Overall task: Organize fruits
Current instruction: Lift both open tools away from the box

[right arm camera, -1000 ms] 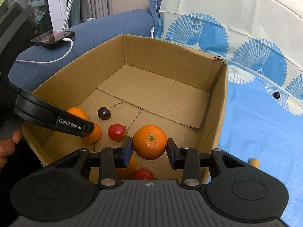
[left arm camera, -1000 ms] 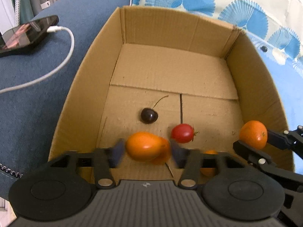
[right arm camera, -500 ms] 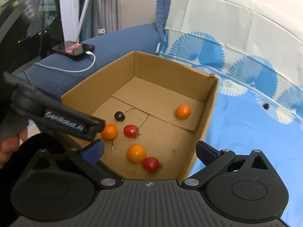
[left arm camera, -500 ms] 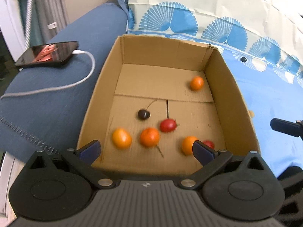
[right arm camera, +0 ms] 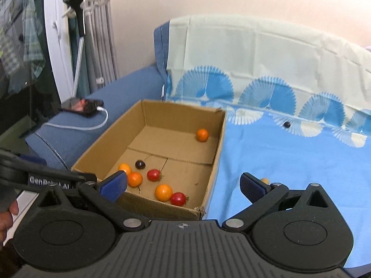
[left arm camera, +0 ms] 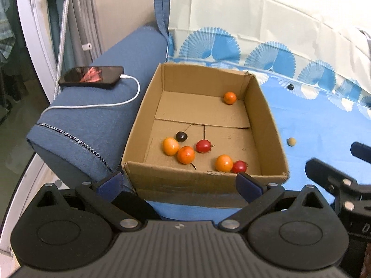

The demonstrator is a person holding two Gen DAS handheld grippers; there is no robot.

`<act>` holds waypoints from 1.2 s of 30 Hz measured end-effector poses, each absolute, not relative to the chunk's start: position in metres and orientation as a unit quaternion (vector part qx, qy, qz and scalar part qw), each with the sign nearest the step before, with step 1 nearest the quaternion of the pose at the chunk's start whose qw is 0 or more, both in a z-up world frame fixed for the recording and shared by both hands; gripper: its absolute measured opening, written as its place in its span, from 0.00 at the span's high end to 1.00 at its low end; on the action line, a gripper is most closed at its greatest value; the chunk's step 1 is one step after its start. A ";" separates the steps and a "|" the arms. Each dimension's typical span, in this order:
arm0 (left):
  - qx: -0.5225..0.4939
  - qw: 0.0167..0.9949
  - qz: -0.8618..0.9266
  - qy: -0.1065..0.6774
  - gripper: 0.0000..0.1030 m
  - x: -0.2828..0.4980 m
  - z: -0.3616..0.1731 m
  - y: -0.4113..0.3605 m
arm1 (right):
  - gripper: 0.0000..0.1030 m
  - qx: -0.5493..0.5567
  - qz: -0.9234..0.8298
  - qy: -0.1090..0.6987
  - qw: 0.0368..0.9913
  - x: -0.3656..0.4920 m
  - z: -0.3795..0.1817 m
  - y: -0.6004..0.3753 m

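The left gripper is standing spread wide with nothing between its blue pads; its jaws have just been opening, and it is hanging just short of the near wall of the cardboard box. The right gripper is likewise gaping wide and empty, its jaws having just been opening too, and it is sitting over the box's near right corner.

The box is resting on a blue patterned sheet against the arm of a blue sofa. Inside it, the fruits are lying loose on the floor. In the left wrist view, a small orange fruit is sitting alone in the far corner at about 1 o'clock. A dark cherry with a long stem is lying near the middle, a yellow-orange fruit is touching a deeper orange fruit at its 4 o'clock, and a red tomato is lying just beside them at 3 o'clock. Toward the near wall, another orange fruit is touching a second red tomato.

Outside the box, a small tan fruit and a small dark fruit are lying on the sheet at 3 o'clock and 2 o'clock. A phone with a white cable is lying on the sofa arm at 10 o'clock.
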State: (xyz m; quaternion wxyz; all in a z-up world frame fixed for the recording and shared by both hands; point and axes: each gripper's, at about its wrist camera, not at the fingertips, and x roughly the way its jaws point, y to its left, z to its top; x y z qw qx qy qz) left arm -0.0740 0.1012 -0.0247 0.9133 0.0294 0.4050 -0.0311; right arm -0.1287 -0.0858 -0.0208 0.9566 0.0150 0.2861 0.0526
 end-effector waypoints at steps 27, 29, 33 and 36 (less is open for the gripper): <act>0.032 0.937 -0.029 0.347 0.00 -0.137 0.012 0.093 | 0.01 0.006 0.060 0.217 0.974 -0.192 0.010 -0.084; 0.033 0.937 -0.030 0.348 0.00 -0.137 0.012 0.092 | 0.01 0.009 0.060 0.219 0.974 -0.192 0.009 -0.086; 0.038 0.936 -0.032 0.349 0.00 -0.136 0.012 0.089 | 0.01 0.014 0.058 0.221 0.973 -0.191 0.008 -0.090; 0.042 0.934 -0.036 0.352 0.00 -0.133 0.012 0.084 | 0.01 0.017 0.054 0.220 0.974 -0.189 0.008 -0.095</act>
